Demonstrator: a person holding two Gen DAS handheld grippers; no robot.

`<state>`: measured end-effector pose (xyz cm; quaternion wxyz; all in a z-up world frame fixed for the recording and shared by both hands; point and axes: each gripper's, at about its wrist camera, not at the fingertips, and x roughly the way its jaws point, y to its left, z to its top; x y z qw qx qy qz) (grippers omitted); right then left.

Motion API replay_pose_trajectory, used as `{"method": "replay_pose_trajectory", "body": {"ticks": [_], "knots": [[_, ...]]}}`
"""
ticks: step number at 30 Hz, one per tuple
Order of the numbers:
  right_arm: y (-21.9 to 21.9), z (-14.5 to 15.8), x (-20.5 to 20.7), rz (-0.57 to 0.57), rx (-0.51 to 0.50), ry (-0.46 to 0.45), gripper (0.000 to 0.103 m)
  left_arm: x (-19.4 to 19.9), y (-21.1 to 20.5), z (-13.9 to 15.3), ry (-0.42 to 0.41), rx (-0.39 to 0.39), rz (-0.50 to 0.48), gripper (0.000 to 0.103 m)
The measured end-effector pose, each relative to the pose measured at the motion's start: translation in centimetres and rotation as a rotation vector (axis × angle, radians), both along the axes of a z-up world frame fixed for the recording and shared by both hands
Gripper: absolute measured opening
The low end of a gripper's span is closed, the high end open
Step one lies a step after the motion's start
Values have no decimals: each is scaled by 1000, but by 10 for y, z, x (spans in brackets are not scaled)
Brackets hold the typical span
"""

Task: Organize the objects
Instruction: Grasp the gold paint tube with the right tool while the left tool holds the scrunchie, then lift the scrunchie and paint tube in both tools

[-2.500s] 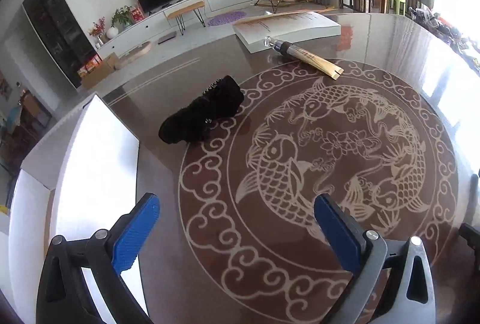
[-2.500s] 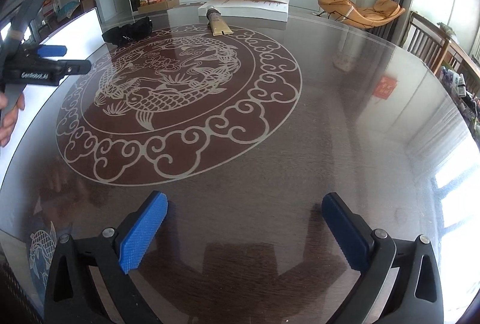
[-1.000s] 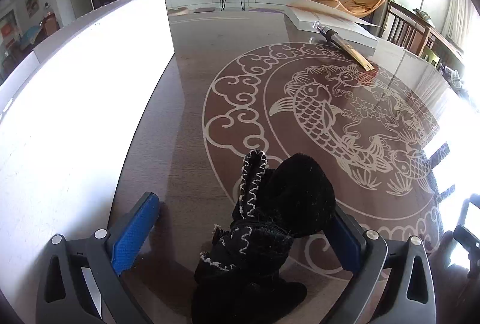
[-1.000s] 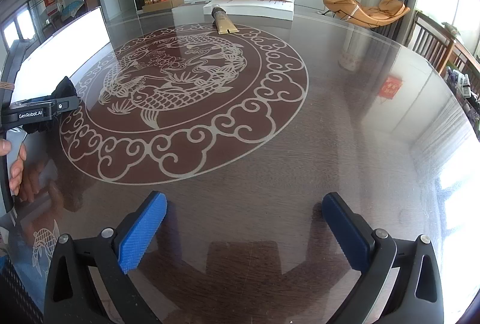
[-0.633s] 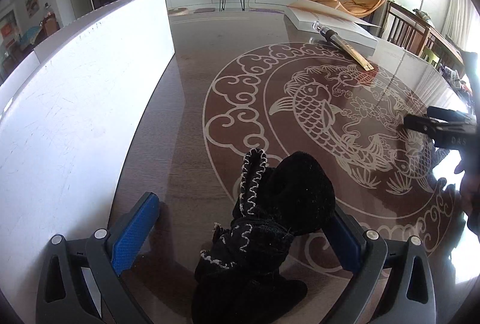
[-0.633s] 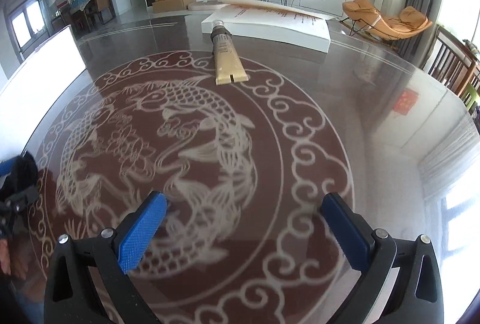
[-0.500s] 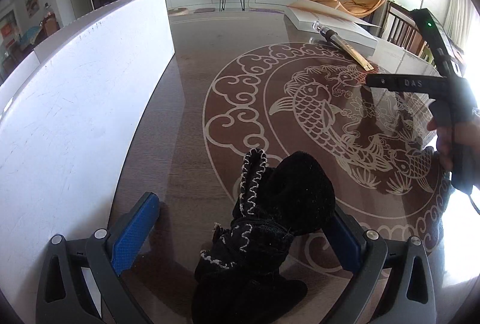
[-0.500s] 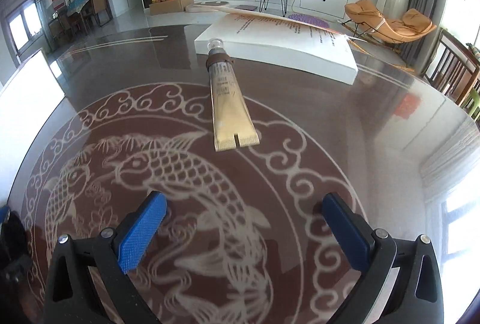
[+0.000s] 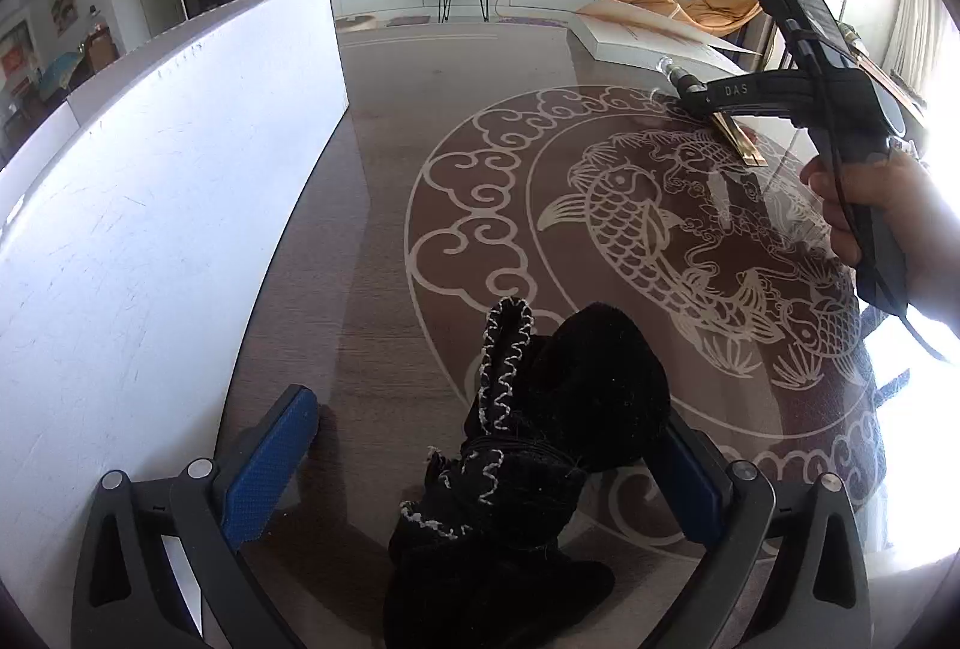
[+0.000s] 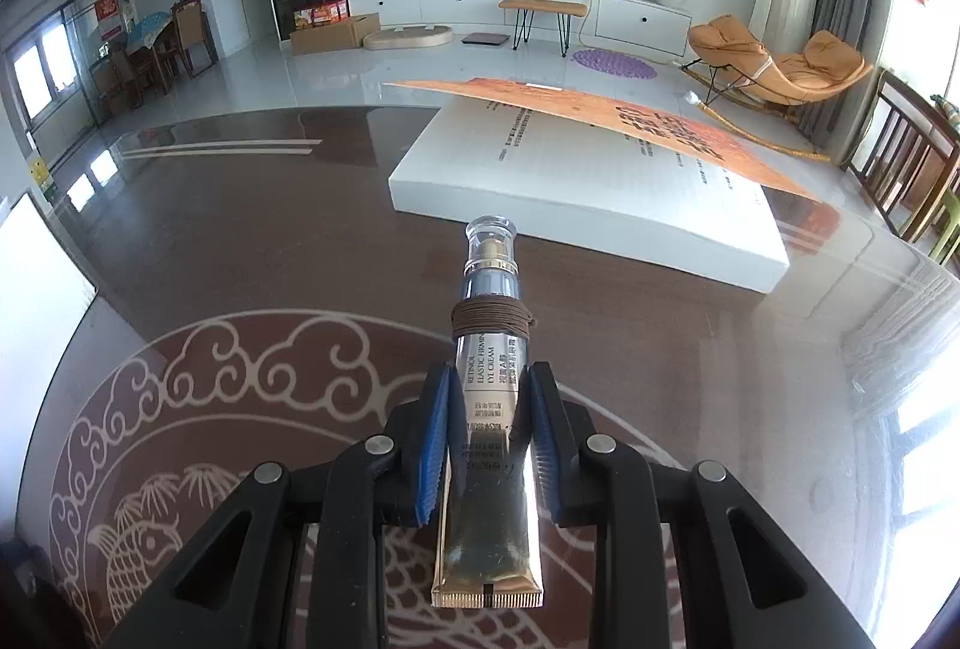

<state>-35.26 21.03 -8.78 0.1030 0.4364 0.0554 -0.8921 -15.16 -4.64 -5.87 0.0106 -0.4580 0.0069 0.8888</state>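
A black knitted item with white stitching [image 9: 540, 445] lies on the dark table between the open fingers of my left gripper [image 9: 480, 463]; its right side touches the right pad, the left pad [image 9: 270, 463] stands apart. My right gripper [image 10: 489, 403] is shut on a gold eye-cream tube [image 10: 489, 469] with a clear cap, lying flat and pointing at the book. In the left wrist view the right gripper [image 9: 696, 93] sits over the tube [image 9: 741, 141] at the far right.
A large white box [image 9: 150, 229] stands along the table's left side. An open white book with an orange cover [image 10: 600, 169] lies at the far edge, just beyond the tube. The table bears a round fish pattern [image 9: 630, 241]. Chairs stand at the right.
My right gripper moved forward to the tube and closed on it. My left gripper and the black knitted item have not moved.
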Motion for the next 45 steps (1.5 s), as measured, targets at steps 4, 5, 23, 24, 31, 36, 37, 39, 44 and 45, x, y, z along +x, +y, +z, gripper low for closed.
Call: {"method": "replay_pose_trajectory", "body": {"ticks": [4,5,23,24,31,36,37,39,44,45], "knots": [[18,2,68,14,20,-10,27,0,0,0,0,0,0,103],[24,2,89,12,21,-11,27,0,0,0,0,0,0,103],[44,-2,269,-147,-11,-16,85,-1,0,0,0,0,0,103],[42,-2,270,-144,10,-16,87,-1,0,0,0,0,0,103],[43,-3,265,-149,13,-30,98,-1,0,0,0,1,1,103],[44,-3,263,-151,11,-33,99,-1,0,0,0,1,1,103],[44,-3,263,-151,11,-33,99,-1,0,0,0,1,1,103],[44,-3,263,-151,11,-33,99,-1,0,0,0,1,1,103],[45,-4,262,-151,3,-38,101,-1,0,0,0,0,0,103],[45,-3,263,-146,0,-30,98,-1,1,0,-1,-2,-3,103]]}}
